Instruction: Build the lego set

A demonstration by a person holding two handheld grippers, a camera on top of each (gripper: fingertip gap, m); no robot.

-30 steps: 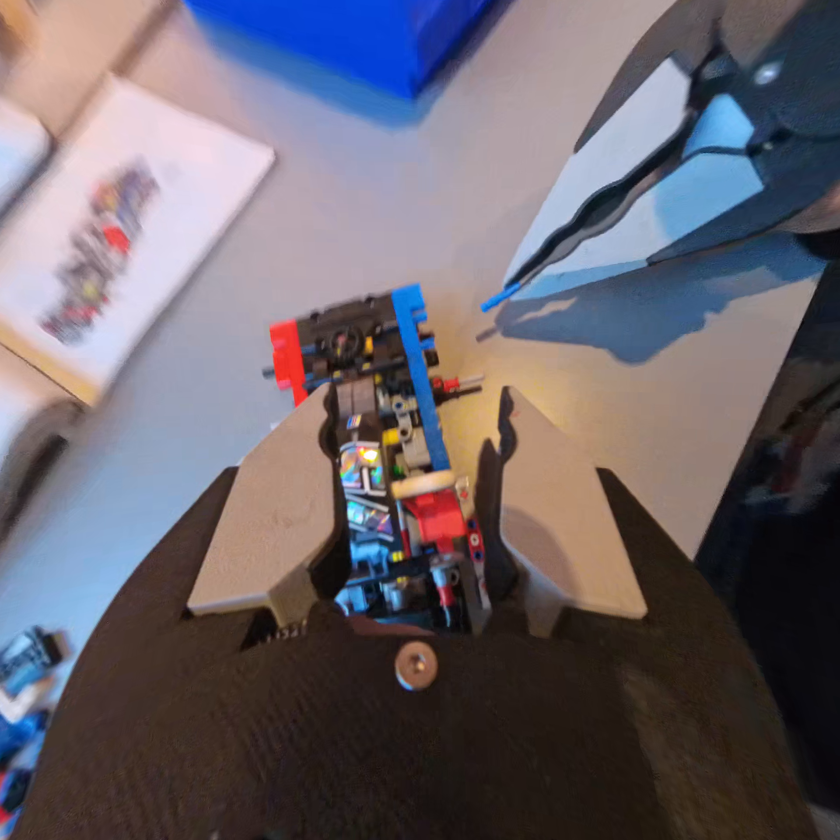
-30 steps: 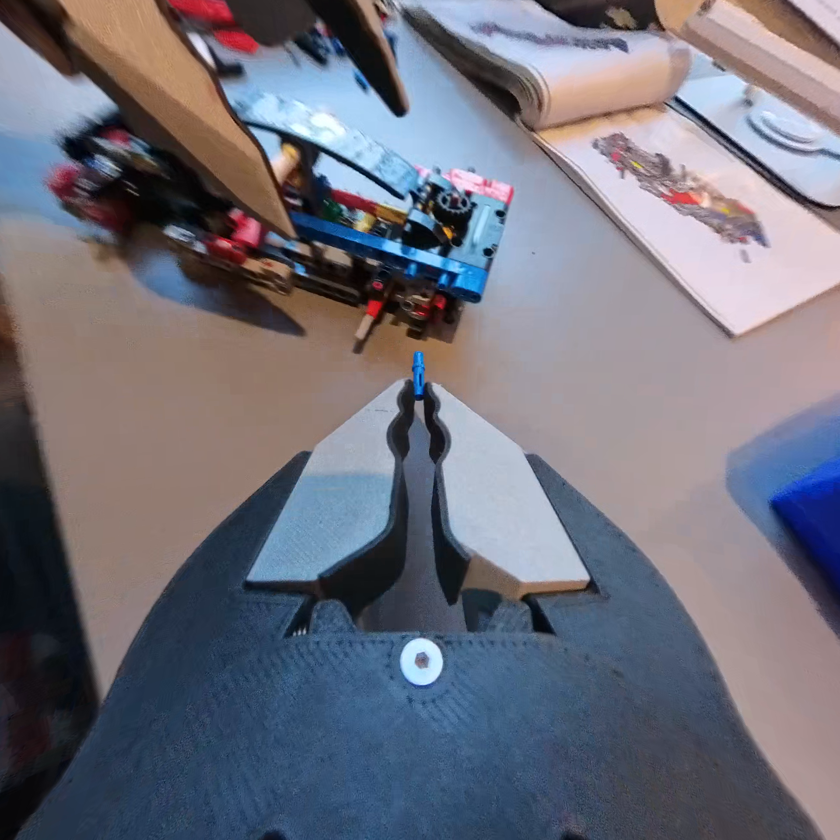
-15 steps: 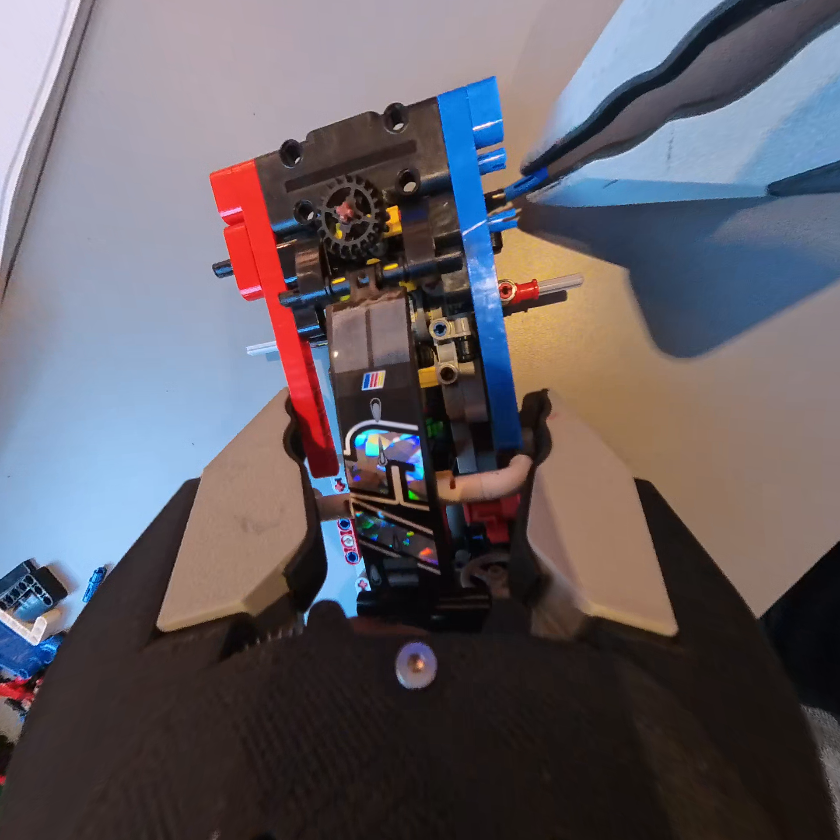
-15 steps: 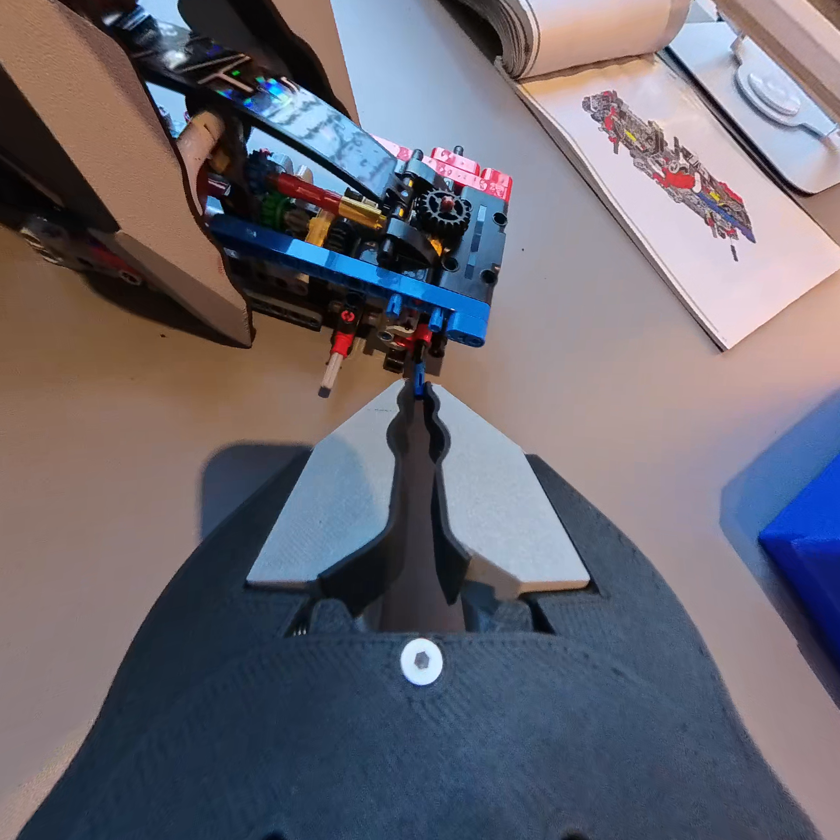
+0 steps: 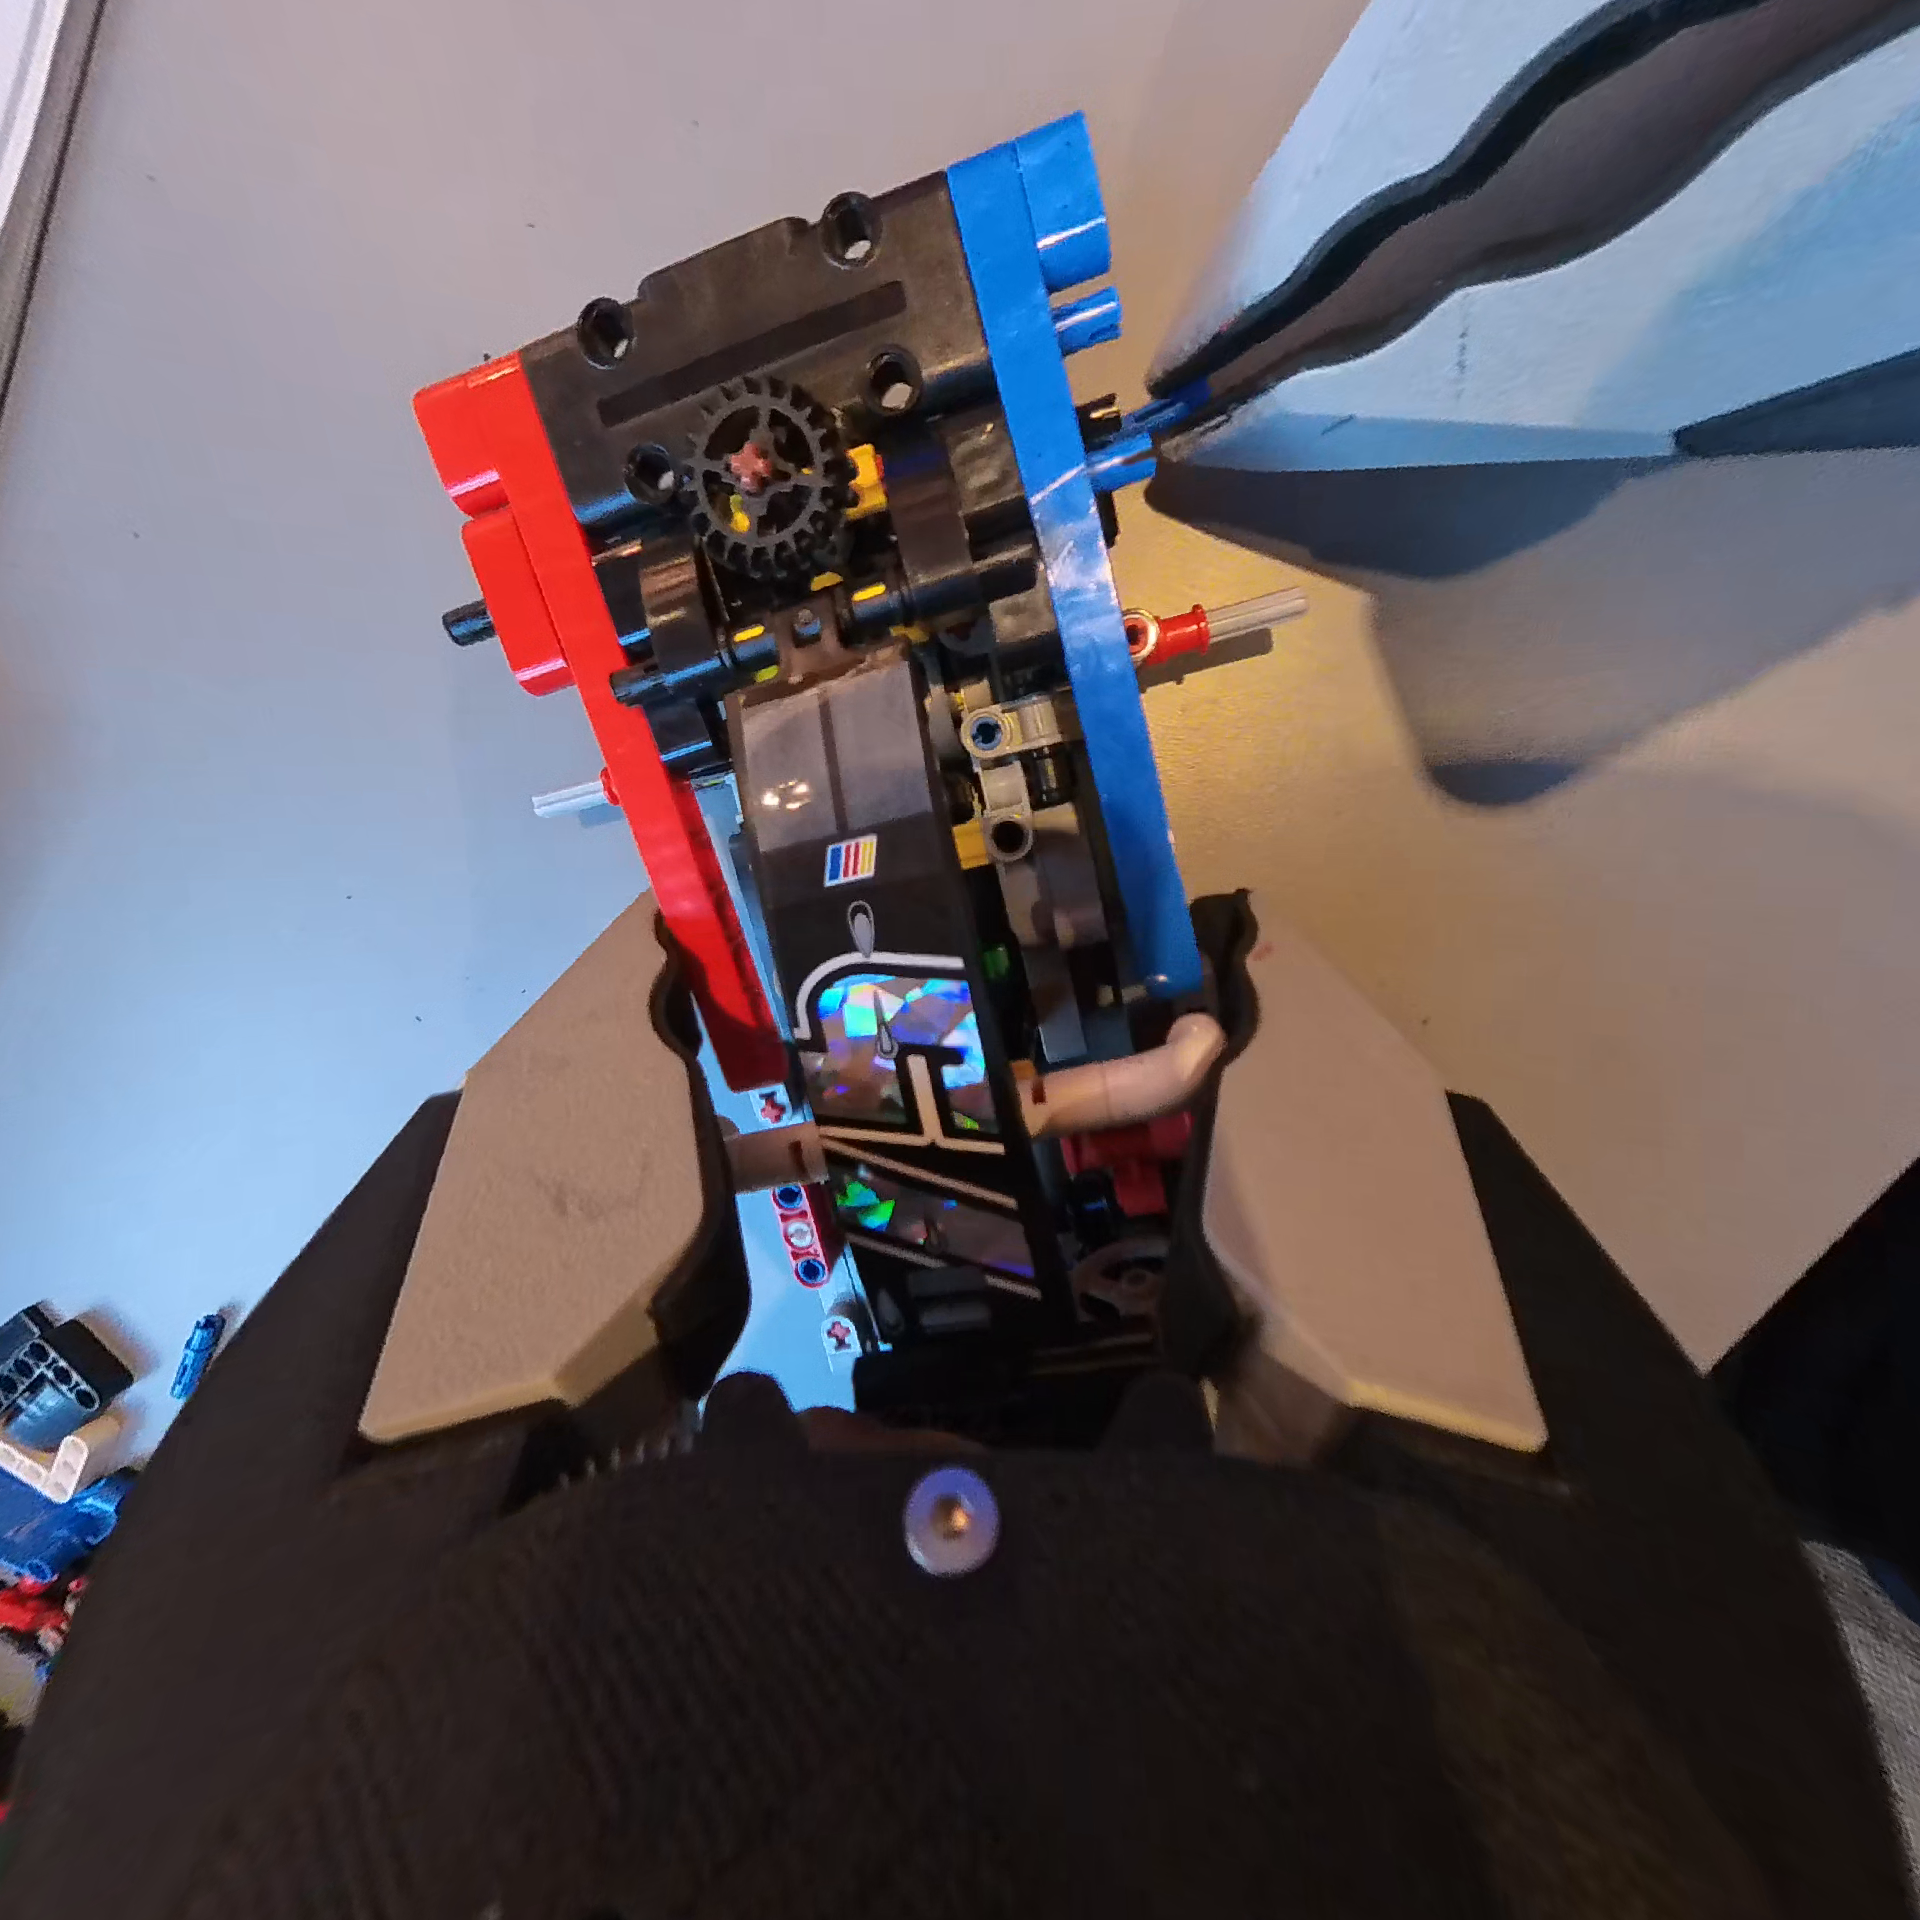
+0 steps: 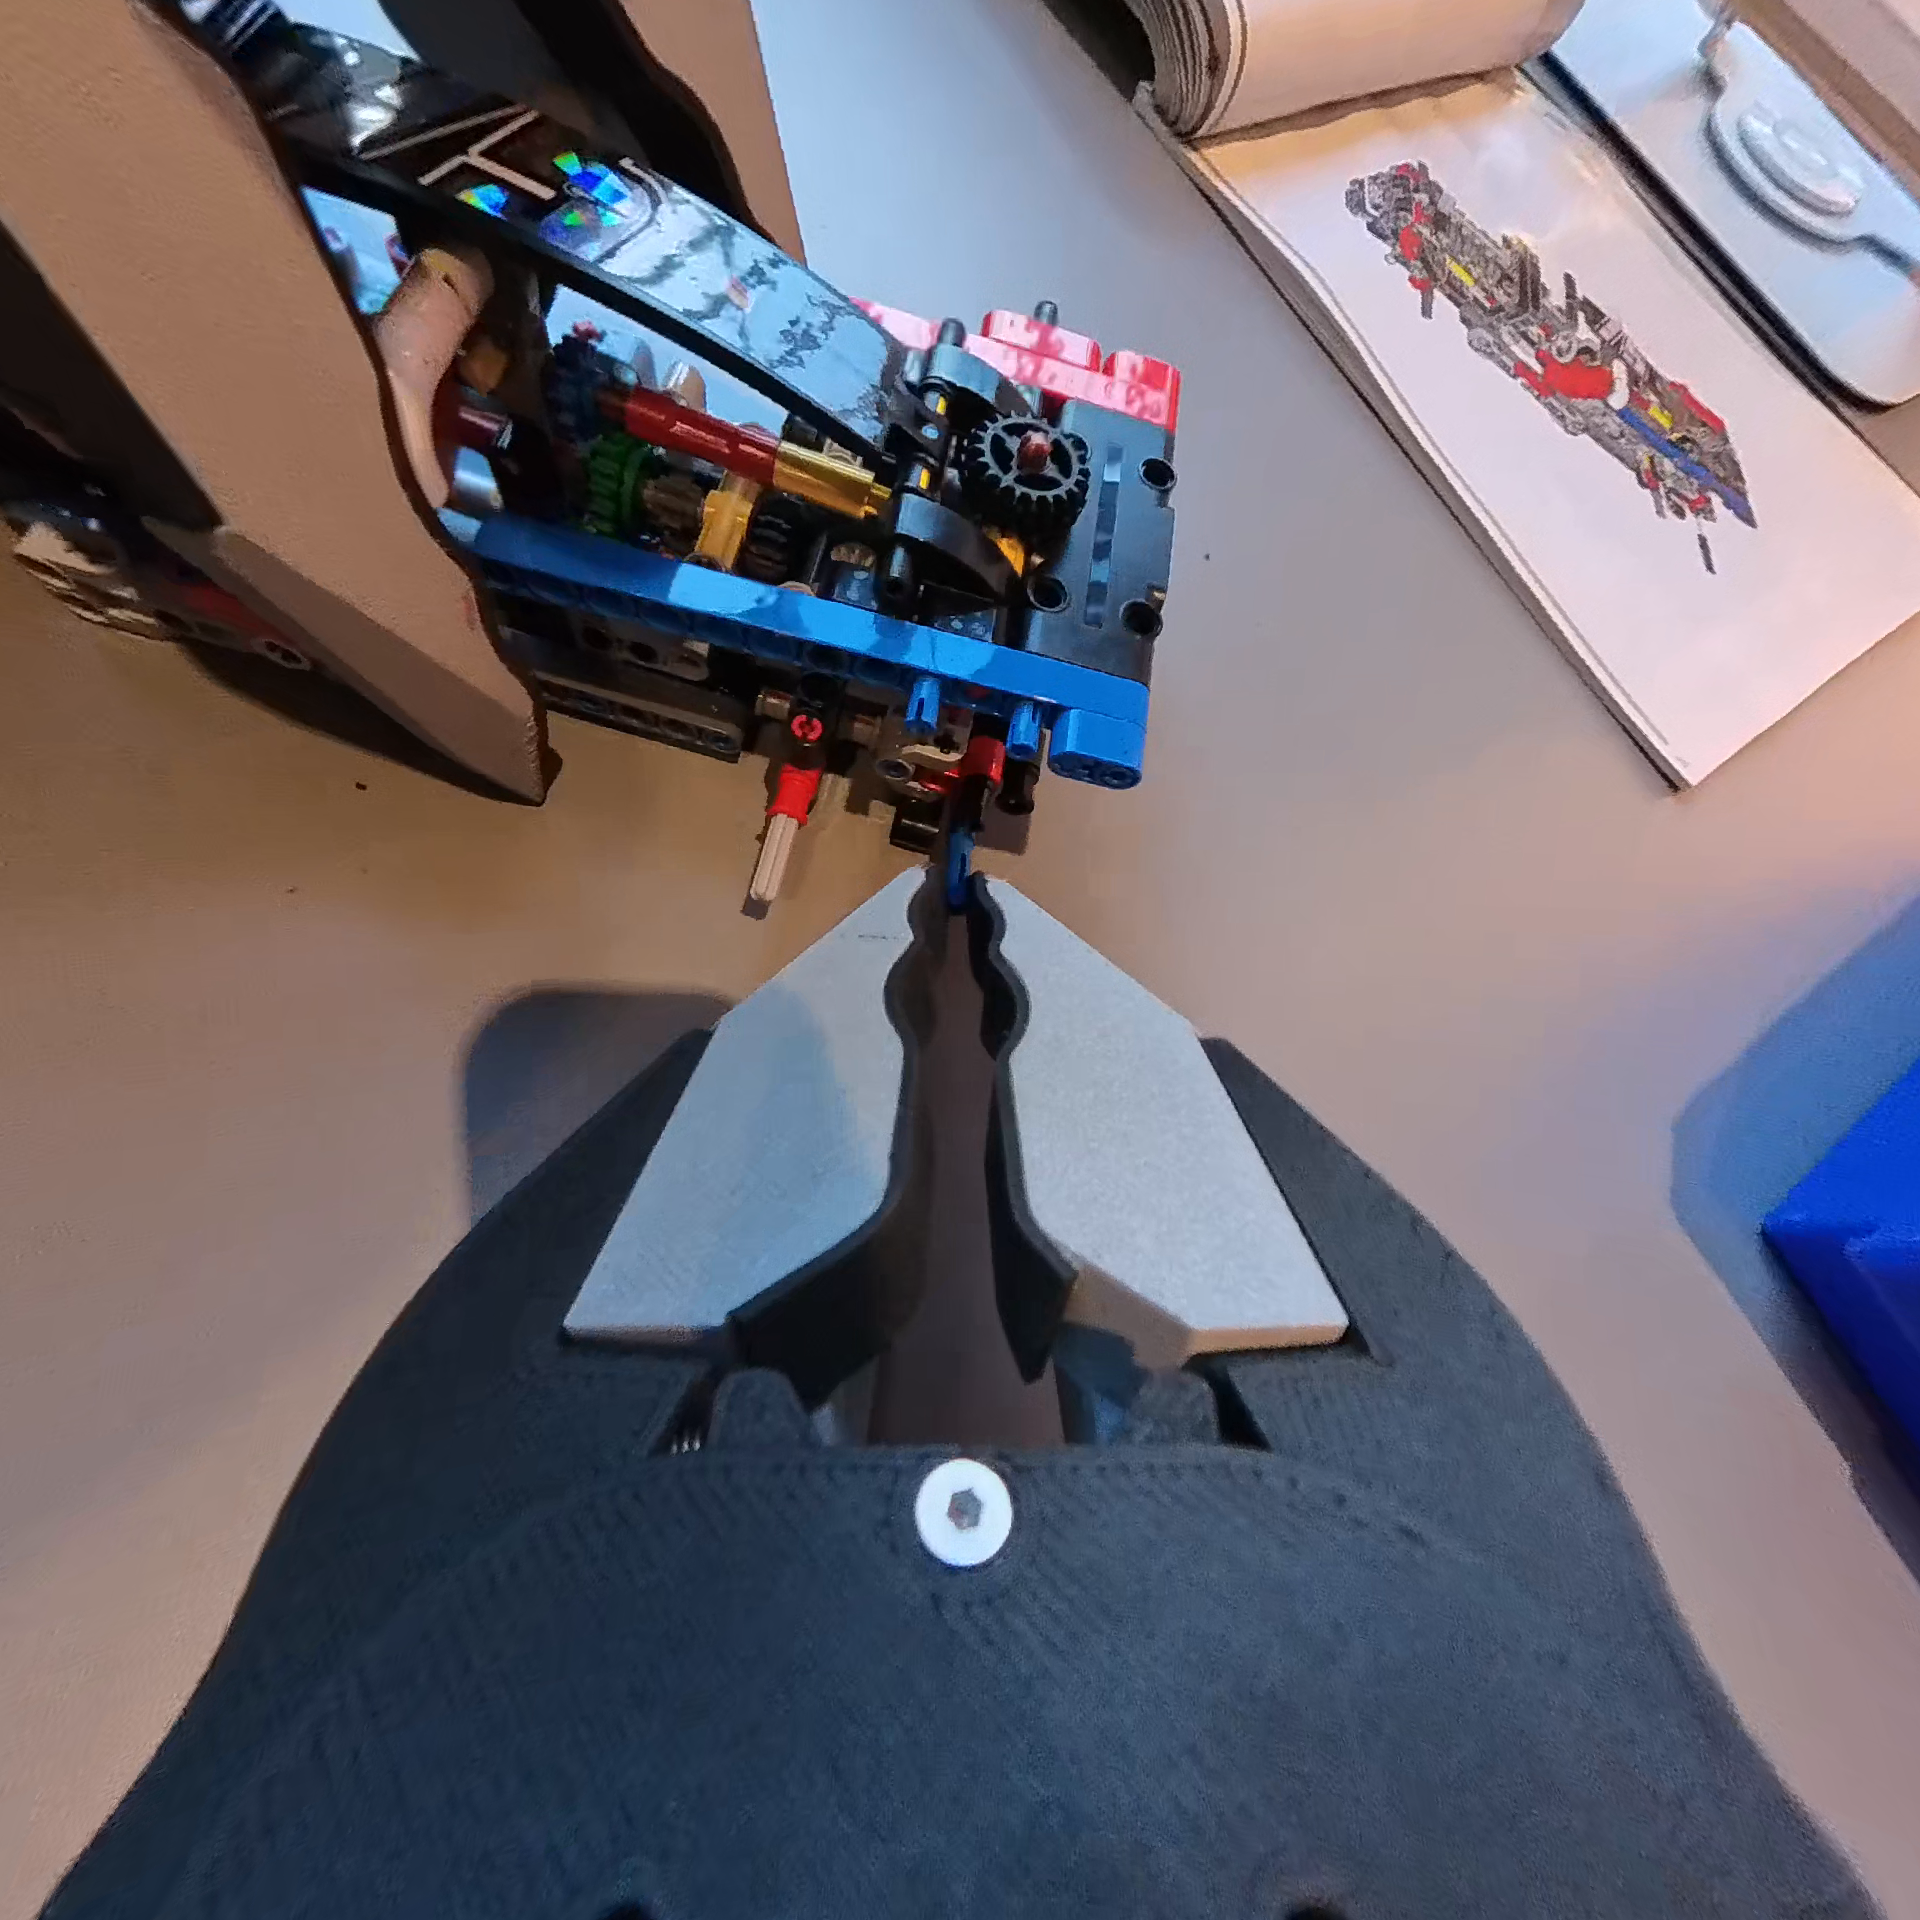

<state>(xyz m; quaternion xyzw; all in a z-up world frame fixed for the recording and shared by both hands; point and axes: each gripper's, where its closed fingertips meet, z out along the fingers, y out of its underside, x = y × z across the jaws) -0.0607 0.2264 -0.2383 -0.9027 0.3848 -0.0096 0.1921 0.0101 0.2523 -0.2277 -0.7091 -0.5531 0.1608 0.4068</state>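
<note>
While the left tongs (image 5: 940, 1060) clamp the rigid lego chassis (image 5: 831, 665) by its side beams, the right tongs (image 6: 951, 894) pinch a tiny, slippery blue pin (image 6: 956, 857).

The light is mixed: warm yellow on the table (image 5: 1558, 935) in some spots, cool blue in others. Dark shadows lie under the lego car (image 6: 831, 540). Its shiny black roof (image 5: 894, 1039) glints with rainbow sparkles. The middle looks sharp. The edges bend and go blurry, like the loose bricks (image 5: 52, 1392).
</note>
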